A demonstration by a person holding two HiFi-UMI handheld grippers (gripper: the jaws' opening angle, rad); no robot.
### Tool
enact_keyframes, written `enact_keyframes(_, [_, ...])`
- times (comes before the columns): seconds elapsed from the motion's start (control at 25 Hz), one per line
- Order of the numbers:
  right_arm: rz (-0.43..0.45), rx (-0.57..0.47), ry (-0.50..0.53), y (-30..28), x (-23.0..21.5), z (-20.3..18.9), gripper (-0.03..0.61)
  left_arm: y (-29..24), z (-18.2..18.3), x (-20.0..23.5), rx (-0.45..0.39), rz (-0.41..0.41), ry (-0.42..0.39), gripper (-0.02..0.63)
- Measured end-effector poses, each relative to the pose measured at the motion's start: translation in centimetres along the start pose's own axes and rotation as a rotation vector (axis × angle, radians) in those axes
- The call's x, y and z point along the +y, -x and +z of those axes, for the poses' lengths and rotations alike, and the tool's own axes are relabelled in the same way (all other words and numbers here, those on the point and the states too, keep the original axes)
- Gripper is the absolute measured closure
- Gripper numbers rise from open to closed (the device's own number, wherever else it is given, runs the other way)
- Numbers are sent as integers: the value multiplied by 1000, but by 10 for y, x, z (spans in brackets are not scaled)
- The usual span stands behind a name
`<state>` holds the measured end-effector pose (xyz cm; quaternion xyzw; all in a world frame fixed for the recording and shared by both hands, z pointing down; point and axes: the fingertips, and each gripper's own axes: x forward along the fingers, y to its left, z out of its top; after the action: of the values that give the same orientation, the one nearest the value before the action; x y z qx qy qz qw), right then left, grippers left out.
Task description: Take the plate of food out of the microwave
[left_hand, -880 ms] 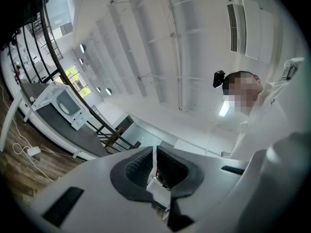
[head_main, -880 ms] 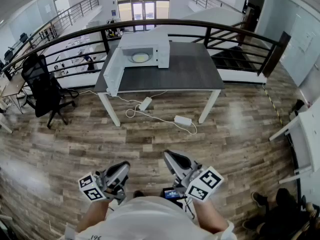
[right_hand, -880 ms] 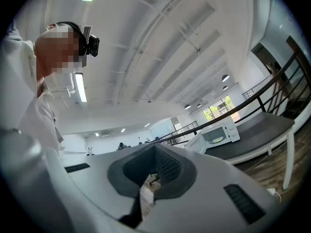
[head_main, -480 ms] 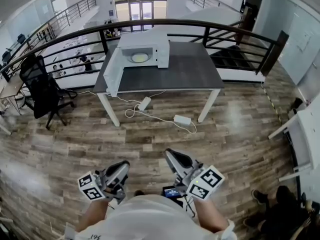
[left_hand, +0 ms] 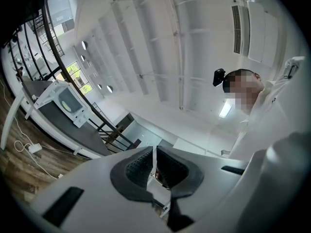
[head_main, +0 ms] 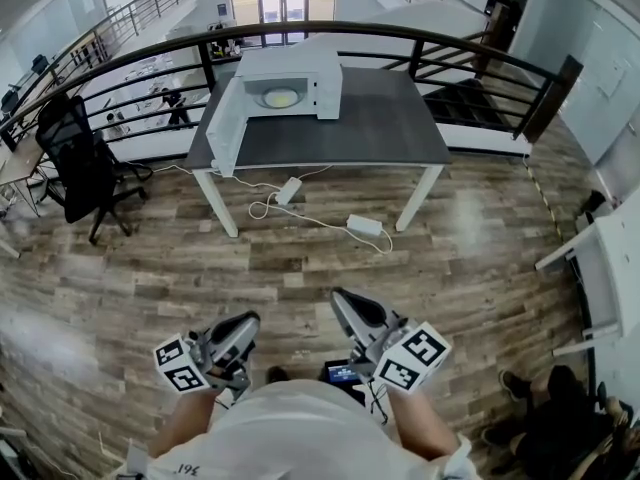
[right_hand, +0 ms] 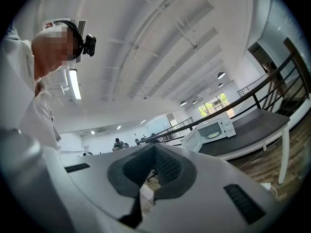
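Observation:
A white microwave (head_main: 285, 86) stands at the back left of a dark table (head_main: 380, 133), its door (head_main: 225, 126) swung open to the left. Inside lies a plate of yellowish food (head_main: 281, 97). Both grippers are held close to the person's body, far from the table. The left gripper (head_main: 240, 336) is shut and empty. The right gripper (head_main: 345, 308) is shut too, nothing between its pads. The microwave (right_hand: 214, 128) also shows small in the right gripper view, and the microwave (left_hand: 68, 101) in the left gripper view.
A wooden floor lies between me and the table. A white power strip (head_main: 288, 190) and an adapter (head_main: 364, 226) with cables lie under the table. A black office chair (head_main: 85, 168) stands at the left. A dark railing (head_main: 420, 43) runs behind the table. White furniture (head_main: 600, 258) stands at the right.
The table and microwave have slid slightly up in the head view. Both grippers stay shut near the body.

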<state>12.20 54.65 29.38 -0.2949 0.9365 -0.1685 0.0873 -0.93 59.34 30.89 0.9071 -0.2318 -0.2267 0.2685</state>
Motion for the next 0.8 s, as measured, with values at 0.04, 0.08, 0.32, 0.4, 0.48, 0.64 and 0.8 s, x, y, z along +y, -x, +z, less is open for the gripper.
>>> enact_keyframes(0.04, [1, 1, 1, -1, 0, 0, 588, 0, 0, 0, 1, 0, 0, 585])
enact_keyframes(0.08, [1, 3, 2, -1, 0, 0, 588, -1, 1, 1, 1, 0, -1, 586])
enact_keyframes(0.32, [4, 6, 5, -3, -1, 1, 588, -1, 2, 2, 1, 4, -5, 586])
enact_keyframes(0.4, [1, 10, 9, -2, -2, 1, 588, -2, 1, 2, 3, 3, -5, 586])
enact_keyframes(0.48, [-12, 18, 17, -2, -4, -1, 588, -2, 1, 2, 3, 2, -3, 585])
enact_keyframes(0.64, [-11, -7, 6, 1, -2, 3, 588, -4, 2, 0, 6, -4, 4, 586])
enact_keyframes(0.8, [-10, -60, -46, 2, -5, 17, 578, -9, 5, -2, 8, -17, 1, 585])
